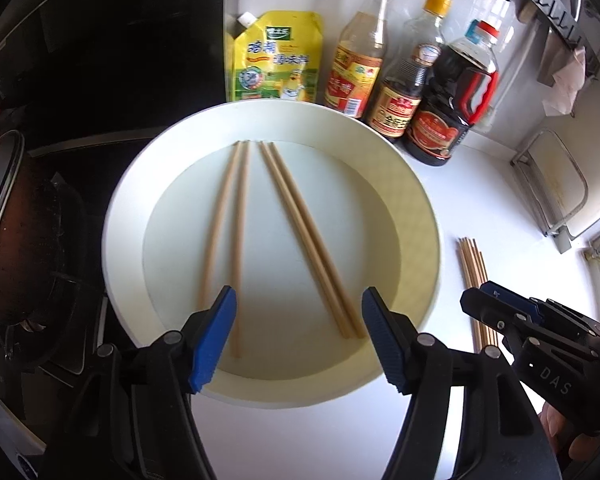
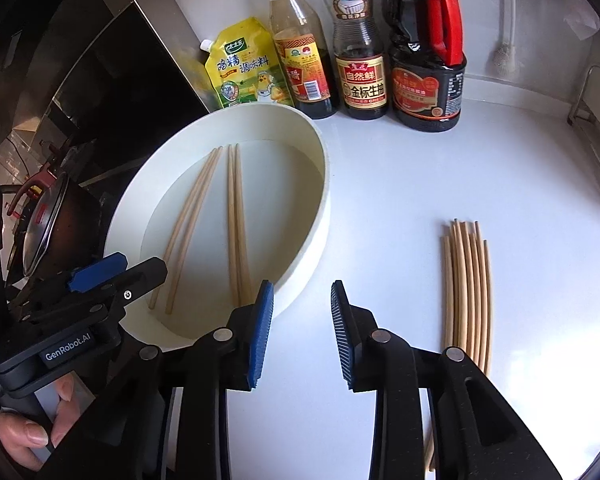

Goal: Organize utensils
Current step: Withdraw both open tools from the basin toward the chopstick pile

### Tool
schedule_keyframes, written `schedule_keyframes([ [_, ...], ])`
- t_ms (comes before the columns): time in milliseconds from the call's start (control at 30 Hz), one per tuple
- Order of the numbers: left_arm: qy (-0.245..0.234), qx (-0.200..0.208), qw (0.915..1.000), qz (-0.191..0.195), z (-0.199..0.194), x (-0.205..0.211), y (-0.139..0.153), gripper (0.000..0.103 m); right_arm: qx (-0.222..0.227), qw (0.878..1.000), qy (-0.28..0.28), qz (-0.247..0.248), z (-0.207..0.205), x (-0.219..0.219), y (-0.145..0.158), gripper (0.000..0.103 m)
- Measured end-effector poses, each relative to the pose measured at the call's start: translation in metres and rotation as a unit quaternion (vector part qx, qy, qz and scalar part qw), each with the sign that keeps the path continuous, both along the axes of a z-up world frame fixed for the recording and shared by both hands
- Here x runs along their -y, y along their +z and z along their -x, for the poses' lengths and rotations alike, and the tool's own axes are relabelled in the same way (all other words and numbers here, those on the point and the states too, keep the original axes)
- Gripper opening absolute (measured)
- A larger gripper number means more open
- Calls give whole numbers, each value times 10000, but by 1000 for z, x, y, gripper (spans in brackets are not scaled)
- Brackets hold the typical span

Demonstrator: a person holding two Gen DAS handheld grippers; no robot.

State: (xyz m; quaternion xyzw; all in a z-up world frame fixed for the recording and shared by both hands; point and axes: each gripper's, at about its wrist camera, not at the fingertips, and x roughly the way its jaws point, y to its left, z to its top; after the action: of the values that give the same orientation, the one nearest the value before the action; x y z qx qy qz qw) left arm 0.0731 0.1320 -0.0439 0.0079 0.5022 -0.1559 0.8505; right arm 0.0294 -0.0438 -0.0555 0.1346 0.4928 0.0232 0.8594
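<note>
The left tool point(image 1: 298, 336) carries "GenRobot.AI", the right tool point(image 2: 302, 332) "DAS"; both are released, jaws apart and holding nothing. One sauce bottle point(image 2: 360, 60) label reads 自然鲜 金标生抽, and the yellow pouch point(image 2: 244, 68) reads 鸡精调味料. Two pairs of chopsticks point(image 1: 268, 236) lie inside the white round tray point(image 1: 420, 208), long axes running away from the tools, far tips converging. A loose bundle of chopsticks point(image 2: 466, 292) lies on the white surface point(image 2: 420, 184) right of the tray, pointing the same way.
</note>
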Motion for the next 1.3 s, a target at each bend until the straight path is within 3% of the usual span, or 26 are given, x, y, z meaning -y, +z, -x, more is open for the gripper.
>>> schedule_keyframes([
  [667, -433, -6, 9990, 56, 34, 86, 5, 71, -37, 9992, -380, 81, 50, 79, 3, 37],
  [1300, -547, -171, 9983, 43, 62, 132, -10, 74, -223, 9983, -533, -34, 78, 129, -20, 43],
])
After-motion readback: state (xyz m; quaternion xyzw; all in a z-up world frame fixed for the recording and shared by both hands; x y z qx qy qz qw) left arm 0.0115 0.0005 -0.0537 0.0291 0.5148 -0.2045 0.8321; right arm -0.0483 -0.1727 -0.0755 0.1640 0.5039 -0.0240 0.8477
